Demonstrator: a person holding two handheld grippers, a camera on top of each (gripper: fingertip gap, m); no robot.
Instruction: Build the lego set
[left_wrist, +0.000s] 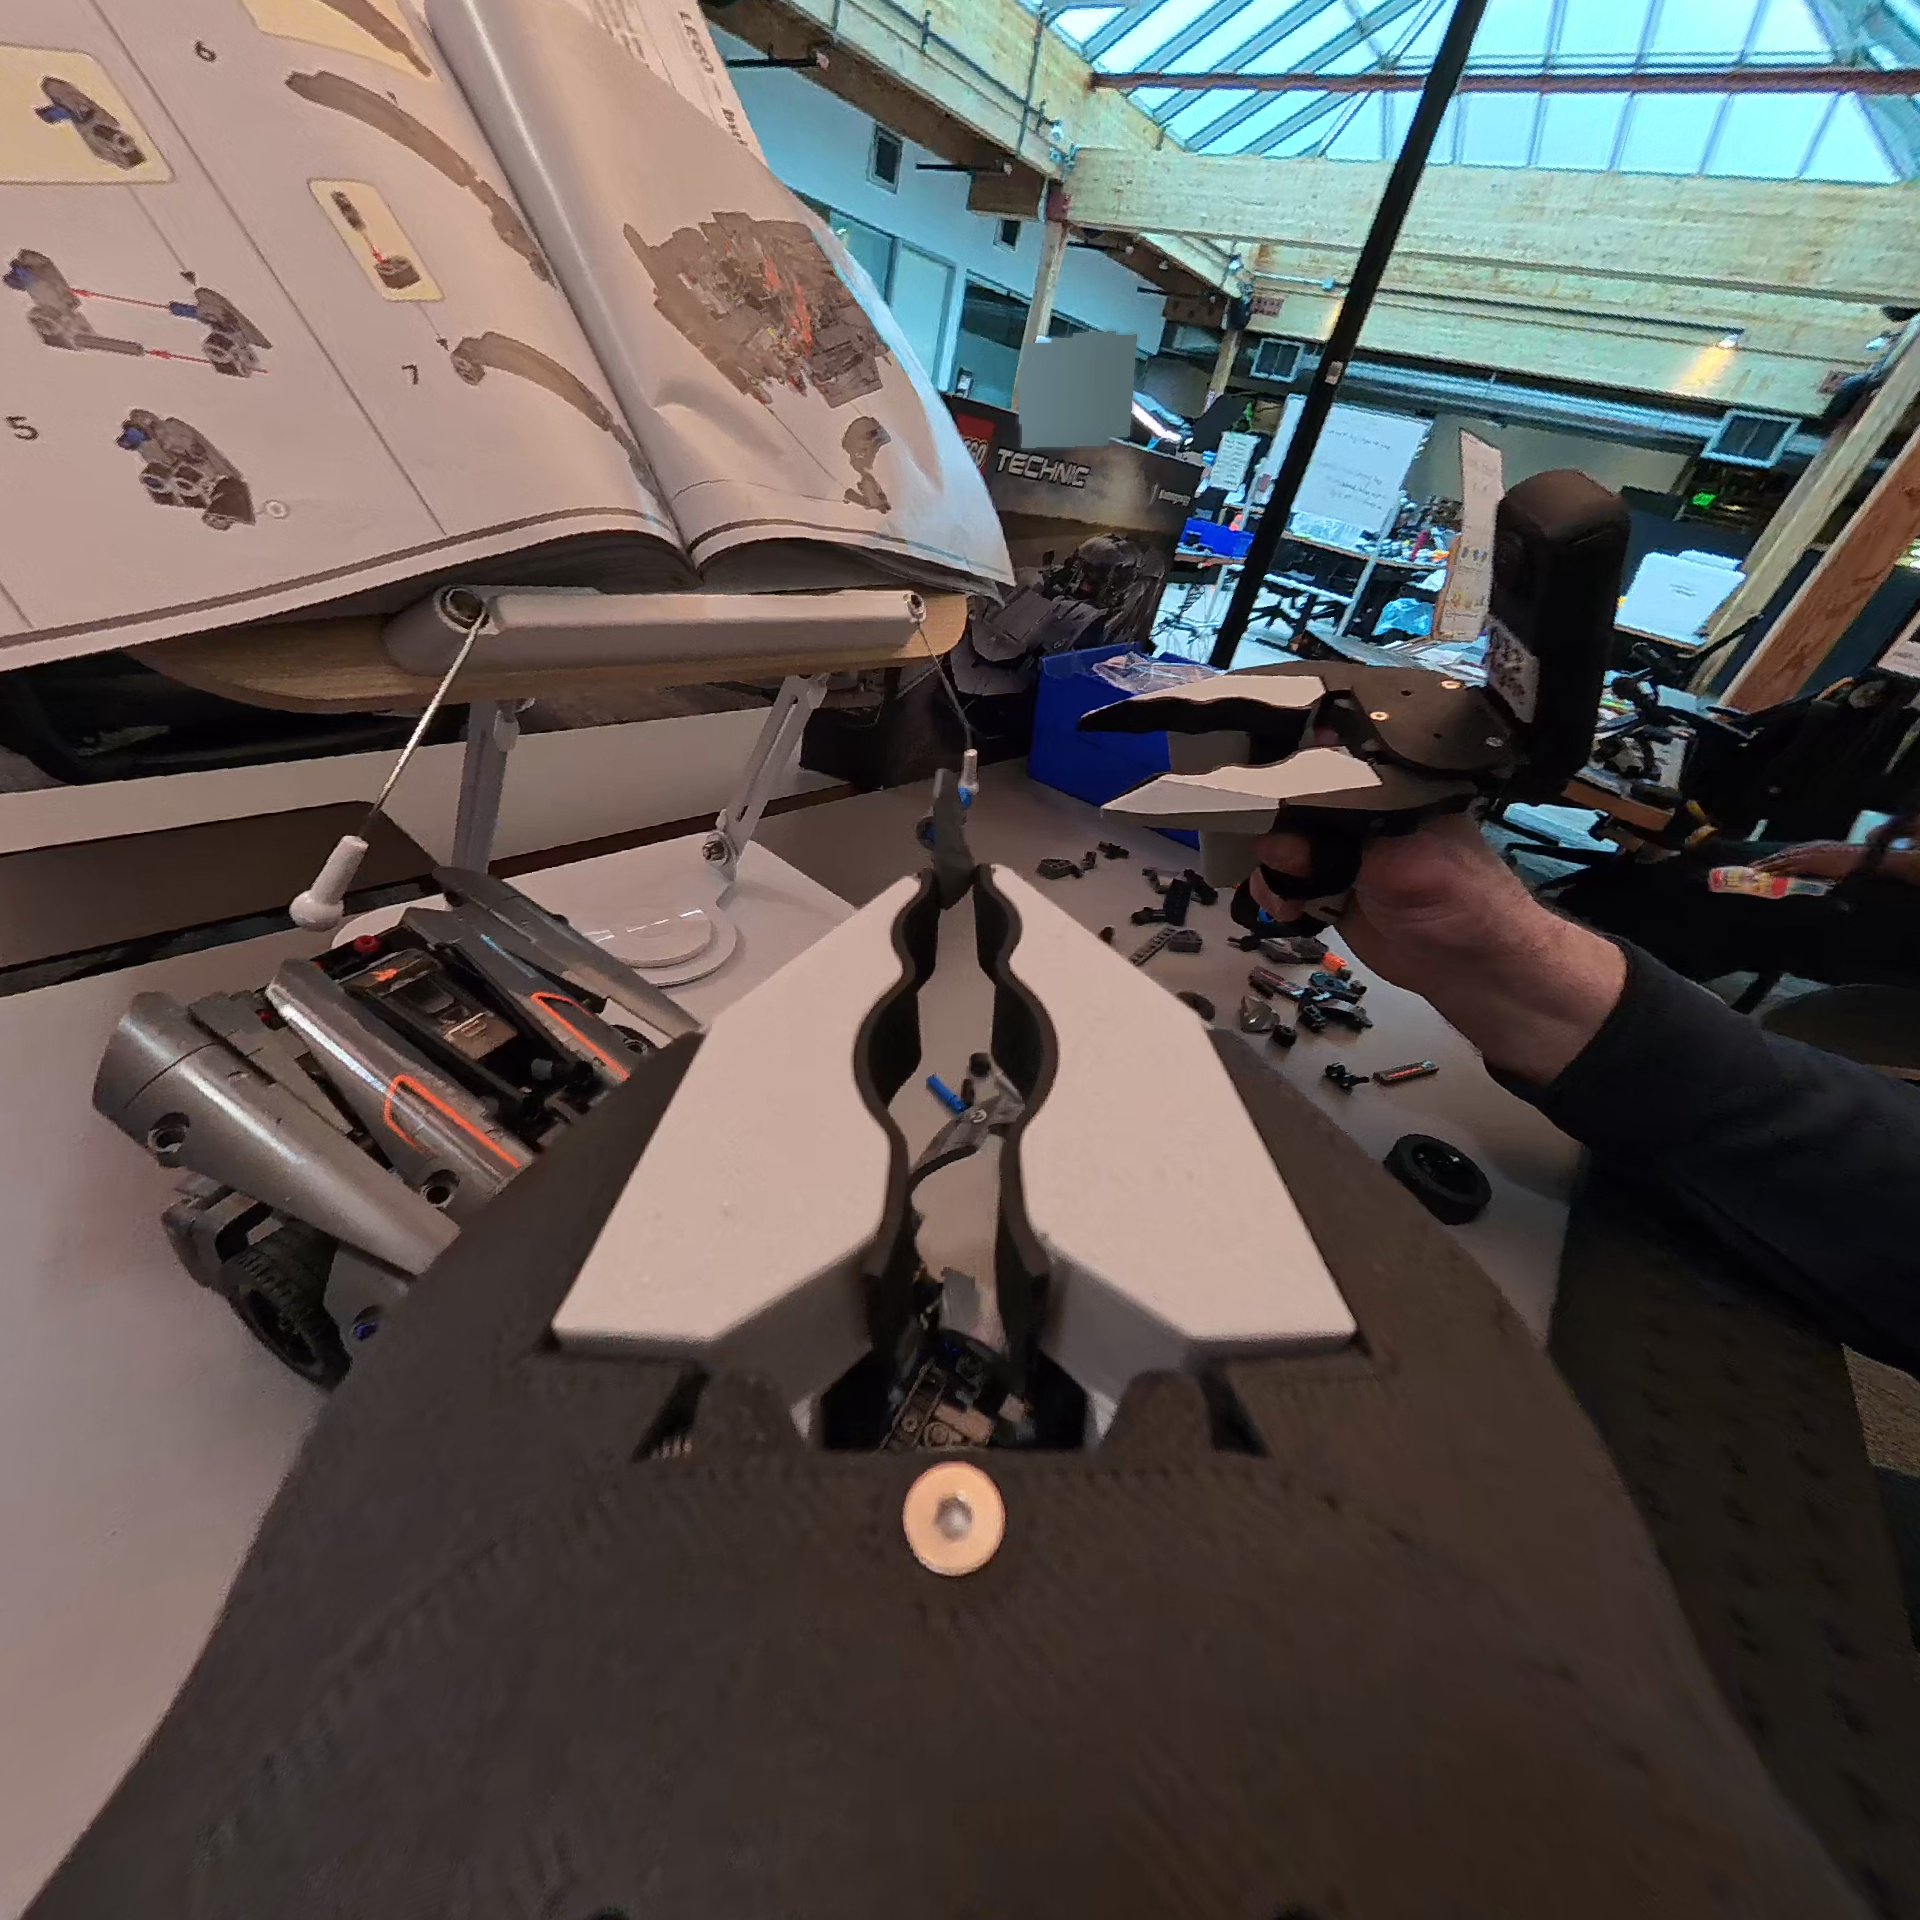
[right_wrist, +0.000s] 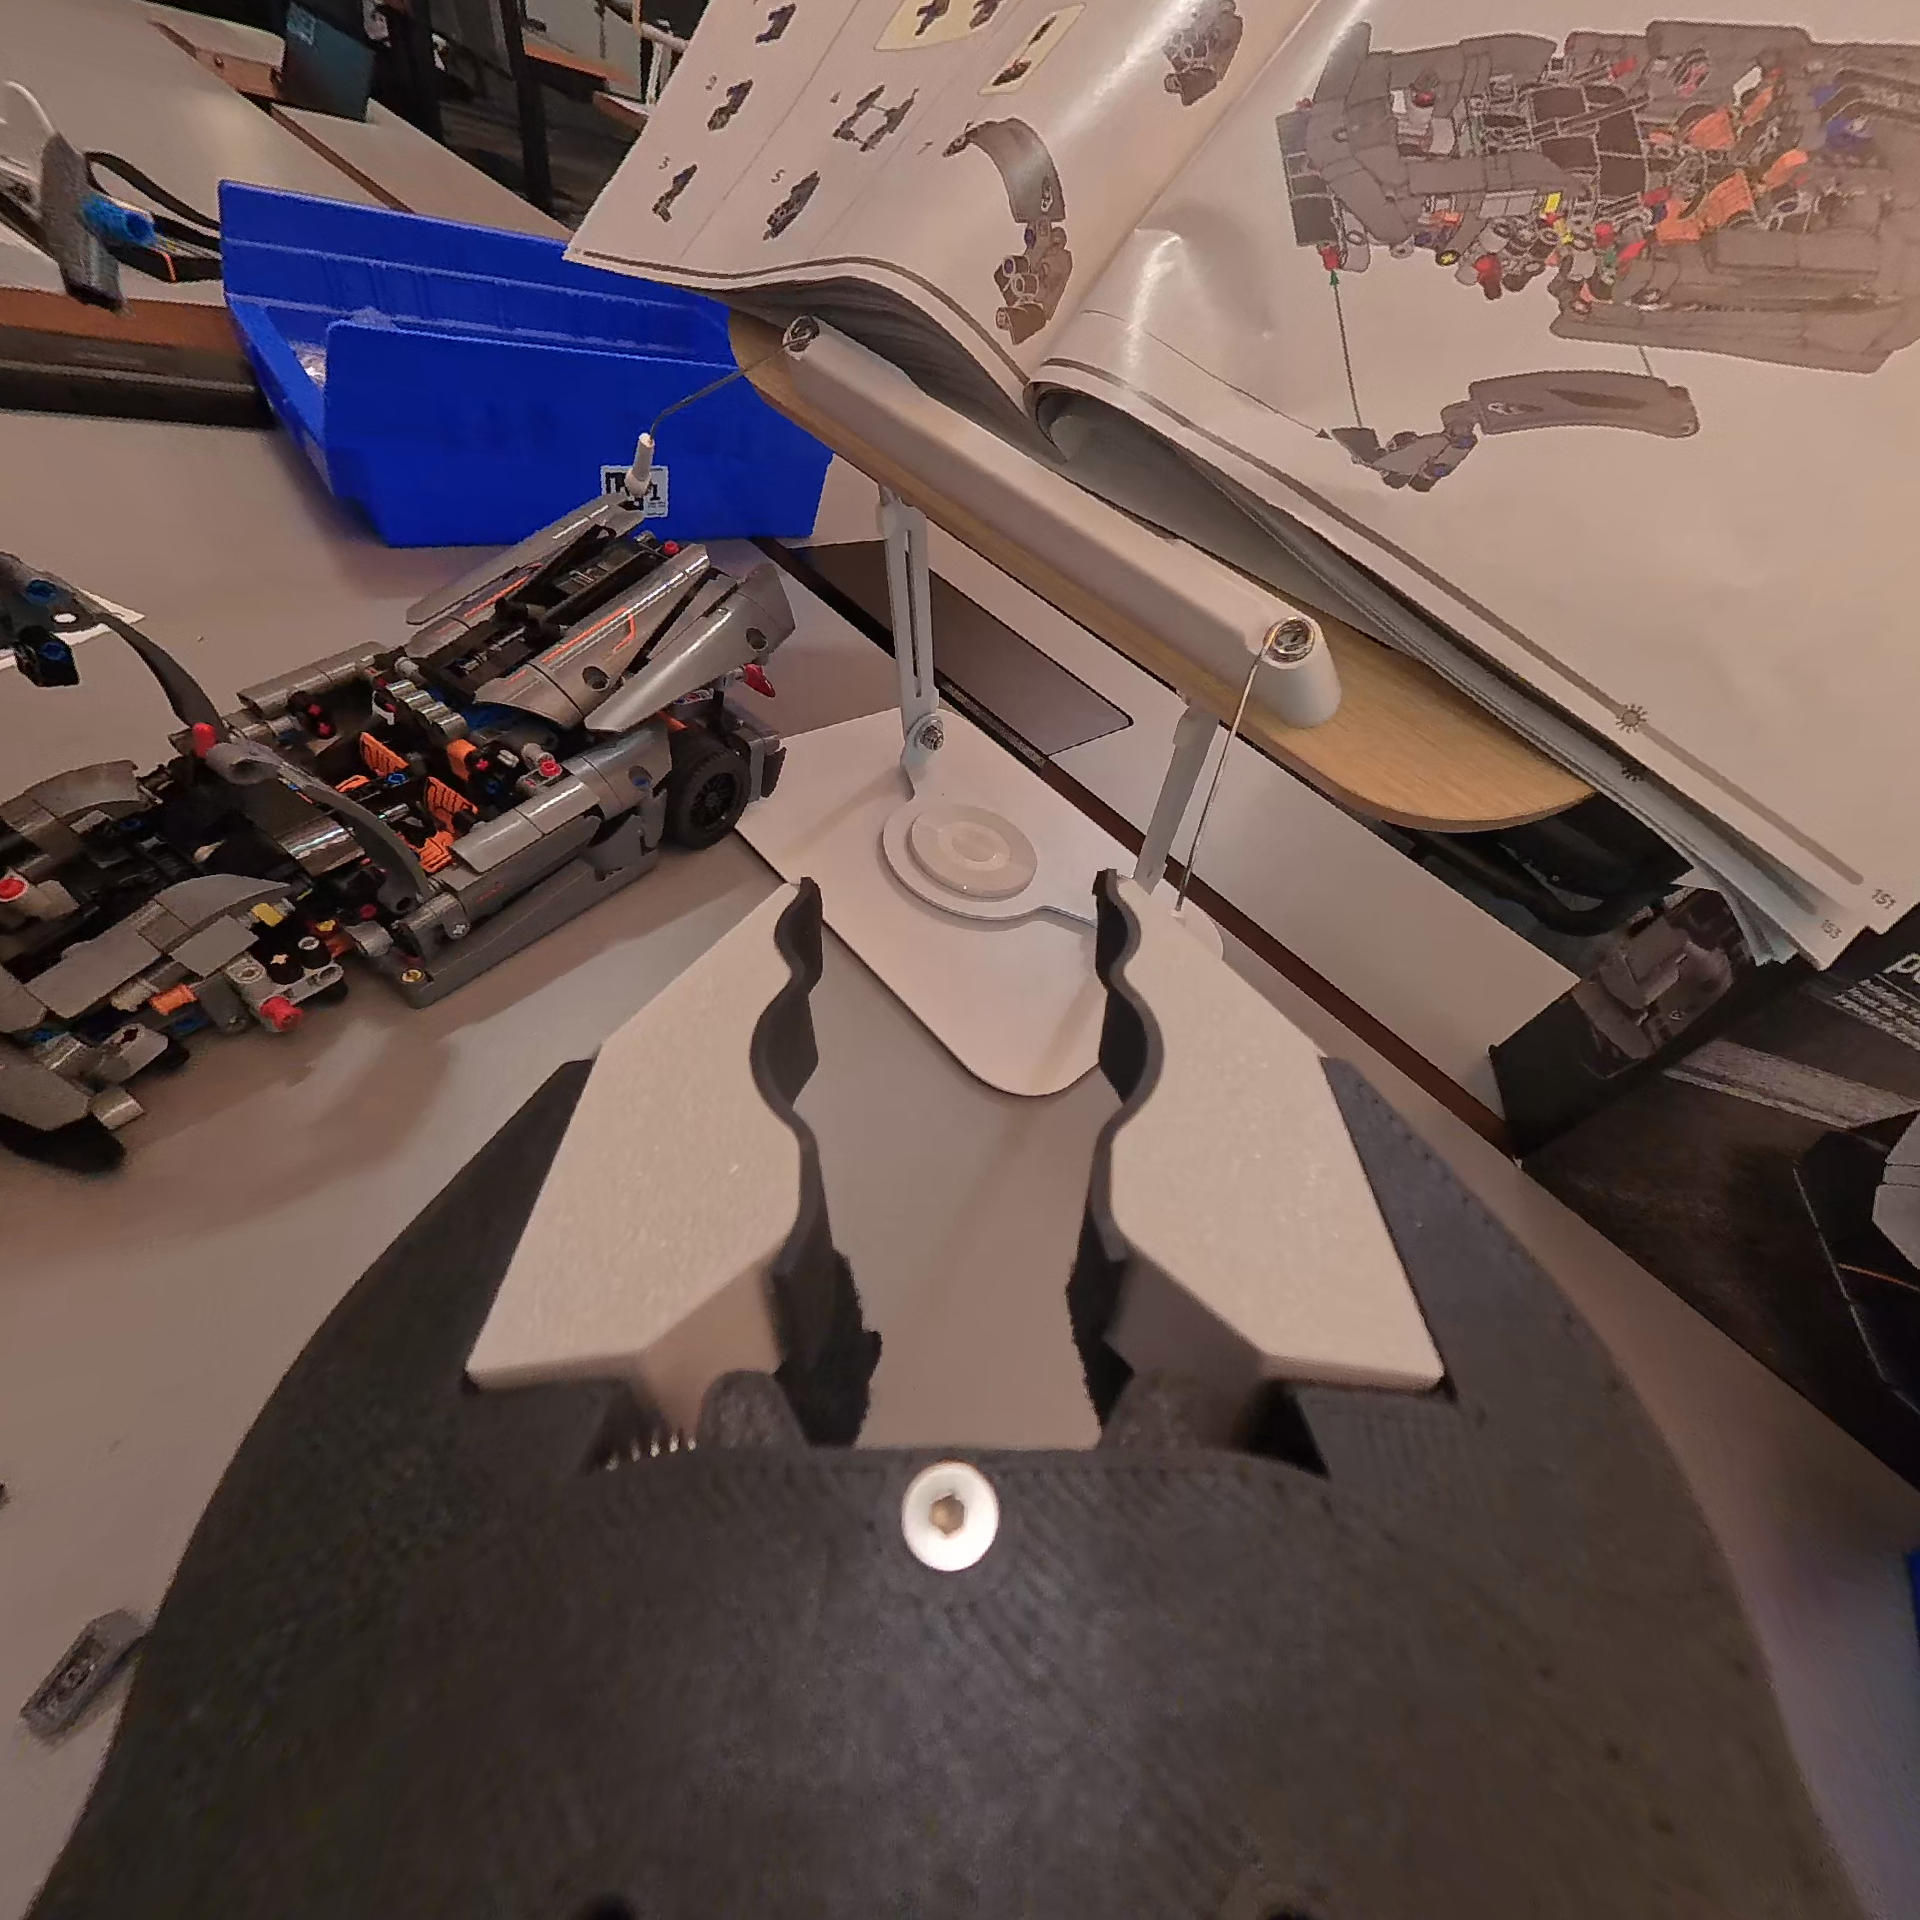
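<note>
A blue storage bin (right_wrist: 499, 416) sits on the grey table (right_wrist: 260, 1226) behind a white tilted book stand (right_wrist: 966, 831). Beyond the table, a black pole (left_wrist: 1340, 332) rises toward a skylit roof with wooden beams (left_wrist: 1455, 208), and a whiteboard (left_wrist: 1356, 468) stands among cluttered workbenches.

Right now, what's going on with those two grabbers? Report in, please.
Left gripper shut on a dark grey piece. Right gripper open, empty, facing the book stand. Car model on table, untouched. Nothing in the way.
</note>
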